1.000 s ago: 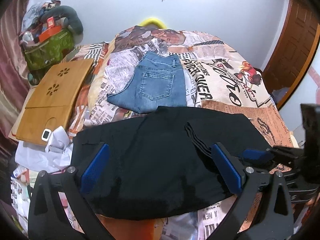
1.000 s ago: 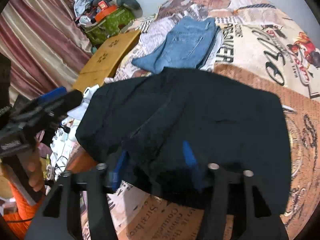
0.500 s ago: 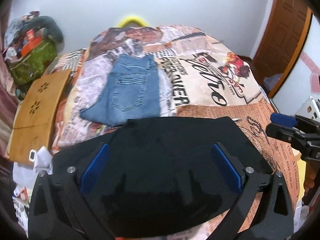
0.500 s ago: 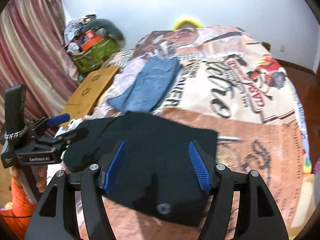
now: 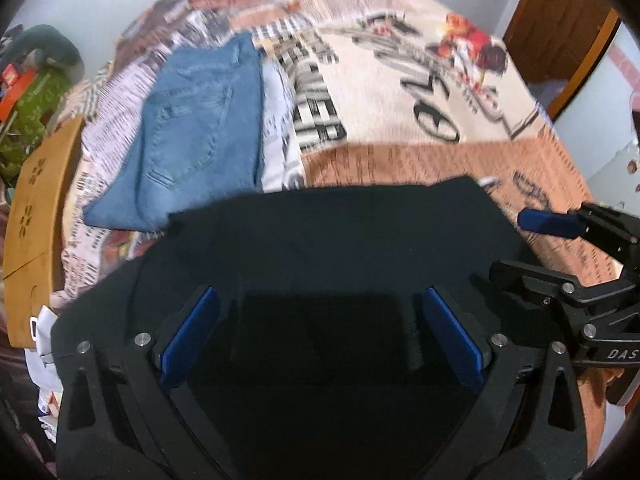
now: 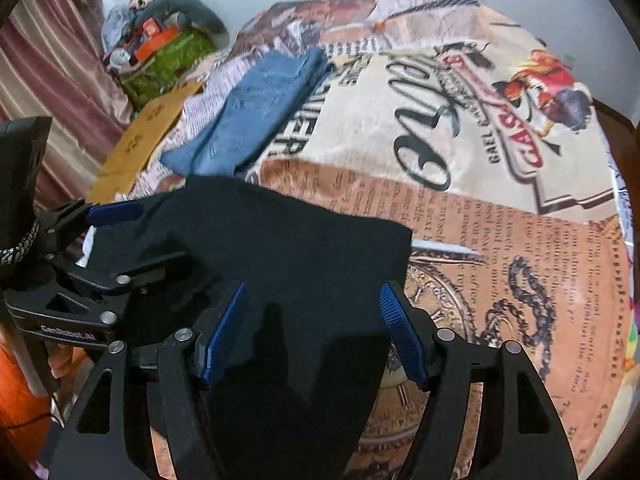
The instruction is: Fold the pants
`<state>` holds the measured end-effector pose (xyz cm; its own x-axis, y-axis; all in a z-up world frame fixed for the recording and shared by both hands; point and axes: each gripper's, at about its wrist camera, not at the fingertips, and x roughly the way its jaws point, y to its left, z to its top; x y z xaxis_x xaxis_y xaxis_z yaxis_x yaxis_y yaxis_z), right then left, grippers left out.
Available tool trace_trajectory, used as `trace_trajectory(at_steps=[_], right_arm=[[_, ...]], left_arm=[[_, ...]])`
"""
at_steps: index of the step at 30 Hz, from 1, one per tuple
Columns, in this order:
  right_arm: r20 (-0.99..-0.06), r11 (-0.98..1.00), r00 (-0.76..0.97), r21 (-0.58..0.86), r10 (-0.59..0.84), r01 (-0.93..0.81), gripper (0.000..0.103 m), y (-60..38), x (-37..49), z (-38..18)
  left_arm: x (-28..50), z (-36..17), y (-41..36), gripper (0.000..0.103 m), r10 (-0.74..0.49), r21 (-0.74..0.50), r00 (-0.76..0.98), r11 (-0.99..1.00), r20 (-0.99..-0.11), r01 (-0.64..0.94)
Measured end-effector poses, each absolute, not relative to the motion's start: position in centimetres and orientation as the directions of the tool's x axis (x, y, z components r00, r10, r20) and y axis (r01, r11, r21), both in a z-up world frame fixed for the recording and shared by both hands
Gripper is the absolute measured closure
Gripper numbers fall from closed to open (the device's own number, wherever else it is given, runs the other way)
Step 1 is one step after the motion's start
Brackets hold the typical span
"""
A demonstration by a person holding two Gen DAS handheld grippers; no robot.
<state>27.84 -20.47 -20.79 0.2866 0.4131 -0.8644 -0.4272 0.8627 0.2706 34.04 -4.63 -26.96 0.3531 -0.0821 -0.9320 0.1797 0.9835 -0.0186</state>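
Black pants (image 5: 332, 248) lie folded on the near part of the bed; they also show in the right wrist view (image 6: 288, 256). My left gripper (image 5: 316, 320) is open, its blue pads spread wide just above the near part of the pants. My right gripper (image 6: 312, 320) is open over the pants' right half. Each gripper shows in the other's view: the right one (image 5: 560, 256) at the pants' right edge, the left one (image 6: 104, 248) at their left edge. Neither holds cloth.
Folded blue jeans (image 5: 196, 128) lie farther back on the printed bedspread (image 5: 400, 92). A wooden board (image 5: 36, 200) and a green bag (image 5: 24, 120) with clutter sit at the left. A wooden door (image 5: 560, 20) is at the right. A curtain (image 6: 48, 80) hangs left.
The right gripper has let go of the pants' fold and opened. The black pants now lie folded smaller. Both grippers have dropped low over them.
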Motion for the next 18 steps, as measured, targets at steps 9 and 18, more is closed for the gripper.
trace_trajectory(at_steps=[9,18], right_arm=[[-0.887,0.873,0.271,0.238,0.374,-0.425,0.027,-21.0,26.3,-22.3],[-0.888,0.887,0.256,0.272,0.381,-0.374,0.026,-23.3,24.1,-21.9]], left_arm=[[34.2,-28.9,-3.3,0.000,-0.137,-0.093,0.288,0.983,-0.948,0.160],[30.3,-27.3,-2.9,0.000,-0.042,0.019,0.367,0.987,-0.929,0.161]])
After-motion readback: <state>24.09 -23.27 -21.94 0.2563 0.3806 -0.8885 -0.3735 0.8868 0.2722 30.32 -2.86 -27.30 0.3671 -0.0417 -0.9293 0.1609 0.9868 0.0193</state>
